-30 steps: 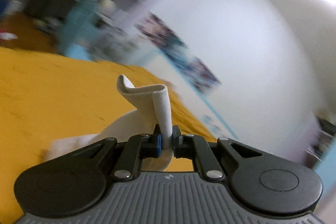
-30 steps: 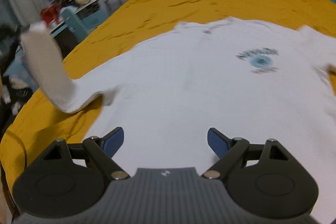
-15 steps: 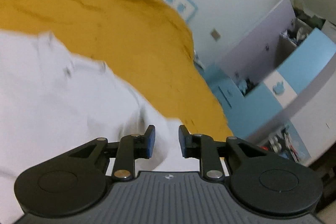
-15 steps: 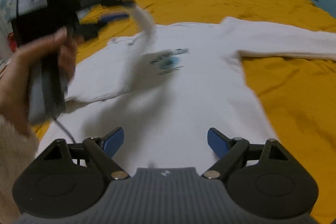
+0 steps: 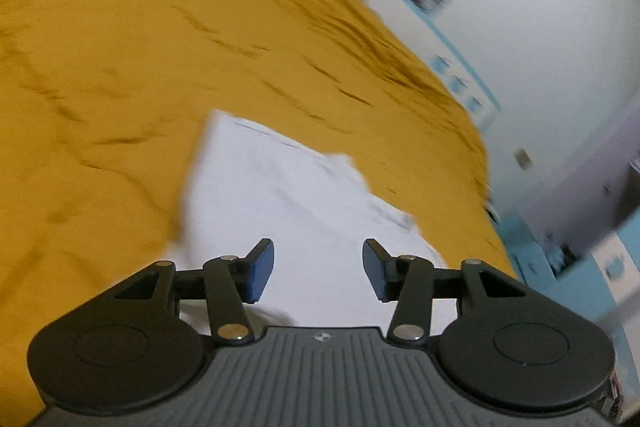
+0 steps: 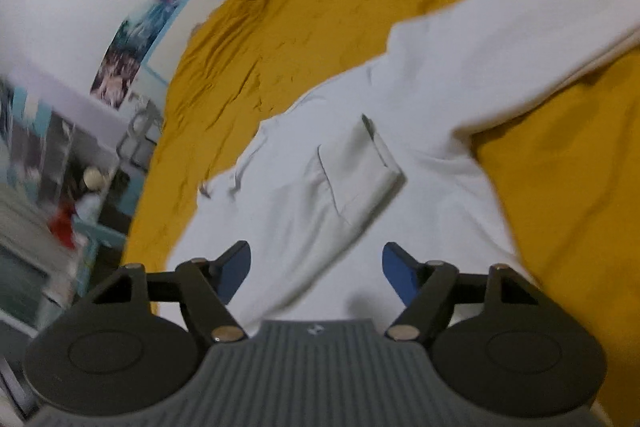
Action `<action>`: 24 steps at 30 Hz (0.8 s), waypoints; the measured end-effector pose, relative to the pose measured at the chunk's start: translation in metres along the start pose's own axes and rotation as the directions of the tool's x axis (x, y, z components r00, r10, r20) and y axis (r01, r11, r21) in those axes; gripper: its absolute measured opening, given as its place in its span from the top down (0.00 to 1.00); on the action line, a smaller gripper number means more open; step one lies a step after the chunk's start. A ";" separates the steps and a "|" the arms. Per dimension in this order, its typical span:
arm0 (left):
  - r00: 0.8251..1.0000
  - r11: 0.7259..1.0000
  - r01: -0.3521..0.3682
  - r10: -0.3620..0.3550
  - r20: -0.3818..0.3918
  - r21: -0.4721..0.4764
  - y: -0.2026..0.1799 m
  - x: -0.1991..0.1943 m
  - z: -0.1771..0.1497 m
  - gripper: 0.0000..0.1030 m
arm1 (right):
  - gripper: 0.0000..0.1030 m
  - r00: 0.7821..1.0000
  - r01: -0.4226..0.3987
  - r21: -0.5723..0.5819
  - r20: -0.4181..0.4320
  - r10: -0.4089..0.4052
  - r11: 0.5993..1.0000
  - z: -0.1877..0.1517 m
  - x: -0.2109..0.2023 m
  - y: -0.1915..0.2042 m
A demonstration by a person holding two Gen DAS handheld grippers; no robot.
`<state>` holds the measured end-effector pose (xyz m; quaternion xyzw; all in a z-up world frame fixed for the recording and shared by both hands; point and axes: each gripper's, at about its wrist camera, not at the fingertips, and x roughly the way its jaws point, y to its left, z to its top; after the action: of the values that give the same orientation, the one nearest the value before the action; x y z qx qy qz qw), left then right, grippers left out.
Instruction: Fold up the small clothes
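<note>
Now the left gripper (image 5: 318, 269) opens and the right gripper (image 6: 316, 273) closes, both empty above the white shirt (image 6: 320, 195).

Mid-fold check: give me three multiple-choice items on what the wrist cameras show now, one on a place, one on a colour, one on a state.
1. Where does the folded-in sleeve of the white long-sleeved cotton shirt lie?
A. across the shirt's body
B. off the bed
C. in the right gripper

2. What colour is the wrinkled bedspread?
A. blue
B. mustard yellow
C. grey

3. What sits between the jaws of the left gripper?
A. a pinched sleeve cuff
B. a sock
C. nothing

Answers:
1. A: in the right wrist view the sleeve rests flat on the shirt's chest.
2. B: yellow cloth surrounds the shirt in both views.
3. C: its jaws are opening, with a clear gap above the shirt. The right gripper is closing, also on nothing.
</note>
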<state>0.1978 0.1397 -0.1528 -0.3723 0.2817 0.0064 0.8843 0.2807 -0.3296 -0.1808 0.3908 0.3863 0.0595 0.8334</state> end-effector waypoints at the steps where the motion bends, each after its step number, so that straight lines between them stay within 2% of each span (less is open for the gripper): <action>1: 1.000 1.000 -0.004 0.004 0.000 -0.027 0.008 0.000 0.005 0.46 | 0.34 0.999 0.032 0.004 -0.001 -0.032 0.999 0.004 0.009 0.000; 4: 1.000 0.994 0.017 -0.019 -0.014 -0.110 0.026 0.009 0.012 0.46 | 0.34 0.996 0.089 0.040 0.014 -0.090 0.995 0.009 0.035 -0.001; 7: 1.000 0.994 0.012 -0.015 -0.026 -0.109 0.030 0.013 0.008 0.46 | 0.34 0.996 0.064 0.101 0.050 -0.069 0.993 0.012 0.052 -0.002; 8: 0.999 0.995 0.008 -0.012 -0.035 -0.100 0.032 0.012 0.002 0.46 | 0.38 0.997 0.055 0.101 0.057 -0.061 0.993 0.013 0.057 0.001; 9: 0.999 0.995 0.009 -0.013 -0.042 -0.095 0.032 0.014 0.001 0.46 | 0.47 0.997 0.052 0.096 0.060 -0.058 0.994 0.016 0.059 0.004; 10: 0.999 0.996 0.007 -0.012 -0.046 -0.094 0.032 0.017 -0.001 0.46 | 0.76 0.997 0.056 0.086 0.054 -0.061 0.995 0.018 0.061 0.008; 11: 0.999 0.996 0.008 -0.012 -0.050 -0.094 0.033 0.015 -0.004 0.46 | 0.98 0.997 0.056 0.079 0.053 -0.061 0.995 0.020 0.059 0.012; 14: 0.999 0.996 0.013 -0.017 -0.041 -0.091 0.032 0.017 -0.005 0.45 | 0.99 0.992 0.006 0.030 0.129 -0.010 1.000 0.027 0.036 0.018; 17: 0.998 0.996 0.014 -0.019 -0.052 -0.086 0.031 0.019 -0.006 0.44 | 0.99 0.988 -0.014 0.034 0.155 0.008 0.999 0.031 0.017 0.016; 20: 0.997 0.996 0.013 -0.020 -0.077 -0.085 0.029 0.020 -0.007 0.44 | 0.99 0.980 0.046 0.053 0.189 -0.055 0.998 0.029 0.016 0.005; 22: 0.995 0.997 0.034 -0.041 -0.087 -0.075 0.028 0.018 -0.008 0.41 | 0.99 0.986 0.051 0.100 0.155 -0.066 0.994 0.033 0.028 -0.009; 24: 0.995 0.999 0.016 -0.019 -0.099 -0.031 0.024 0.019 -0.010 0.29 | 0.99 0.985 0.096 0.117 0.133 -0.111 0.989 0.028 0.040 -0.016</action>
<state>0.2036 0.1468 -0.1839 -0.3877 0.3219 -0.0155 0.8636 0.3250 -0.3416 -0.2049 0.4185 0.3497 -0.0327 0.8375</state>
